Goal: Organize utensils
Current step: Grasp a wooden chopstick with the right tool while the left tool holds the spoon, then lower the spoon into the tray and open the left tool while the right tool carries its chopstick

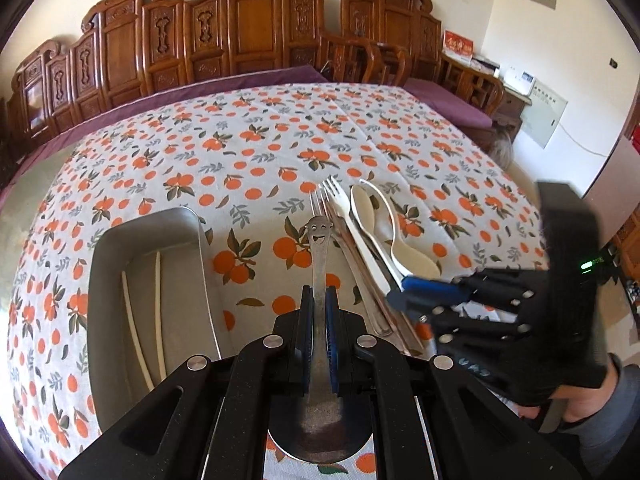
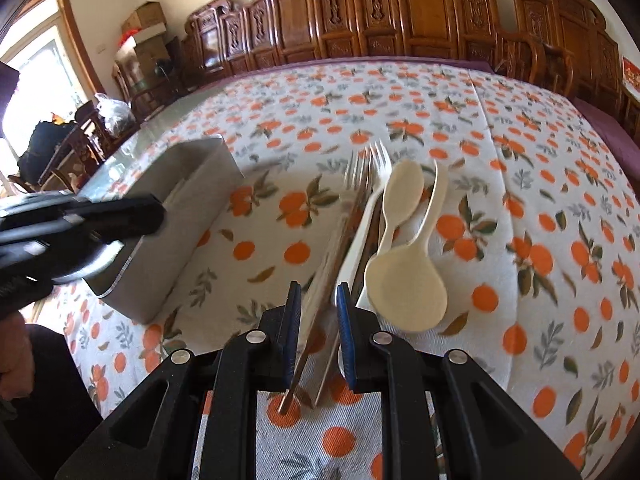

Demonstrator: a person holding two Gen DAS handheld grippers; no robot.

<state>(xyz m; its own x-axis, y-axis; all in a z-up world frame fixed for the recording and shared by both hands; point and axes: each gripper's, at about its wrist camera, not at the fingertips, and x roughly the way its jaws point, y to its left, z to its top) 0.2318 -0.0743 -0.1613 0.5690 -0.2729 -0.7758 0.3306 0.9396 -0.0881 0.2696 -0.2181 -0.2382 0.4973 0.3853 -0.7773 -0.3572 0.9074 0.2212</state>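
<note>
My left gripper is shut on a metal spoon with a smiley face on its handle end, held just right of the grey metal tray. Two cream chopsticks lie in the tray. A pile of utensils lies on the cloth: a metal fork, a white plastic fork, a cream spoon and a cream ladle spoon. My right gripper is open low over the pile's near end, its jaws either side of thin metal handles. It shows in the left wrist view.
The table has an orange-print cloth. Carved wooden chairs line the far side. The tray also shows in the right wrist view, with the left gripper above its near end.
</note>
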